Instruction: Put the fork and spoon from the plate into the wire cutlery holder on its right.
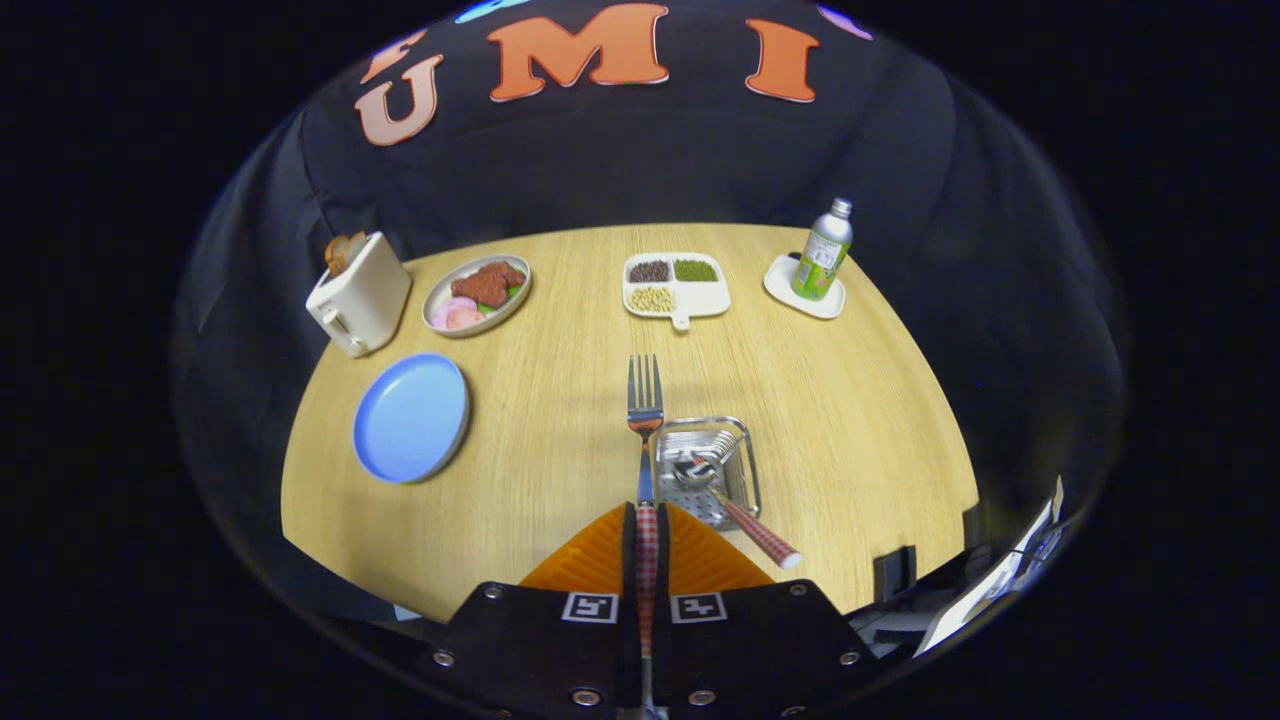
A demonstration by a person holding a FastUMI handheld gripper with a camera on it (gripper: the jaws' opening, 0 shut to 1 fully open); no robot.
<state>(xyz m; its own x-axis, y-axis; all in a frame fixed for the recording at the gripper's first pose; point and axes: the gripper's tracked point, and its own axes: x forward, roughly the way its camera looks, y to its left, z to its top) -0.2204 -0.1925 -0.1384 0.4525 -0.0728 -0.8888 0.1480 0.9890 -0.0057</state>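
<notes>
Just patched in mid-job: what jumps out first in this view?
A silver fork with a checked handle is clamped between the fingers of the gripper, tines pointing ahead. Just to its right stands the square wire cutlery holder, with the checked-handled spoon already leaning in it. The empty round blue plate lies to the left.

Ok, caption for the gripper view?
Gripper shut on fork, beside wire holder already containing the spoon; blue plate empty.

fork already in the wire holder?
No: the gripper is shut on the fork, whose tines point out beside the wire cutlery holder, where the spoon already sits.
</notes>
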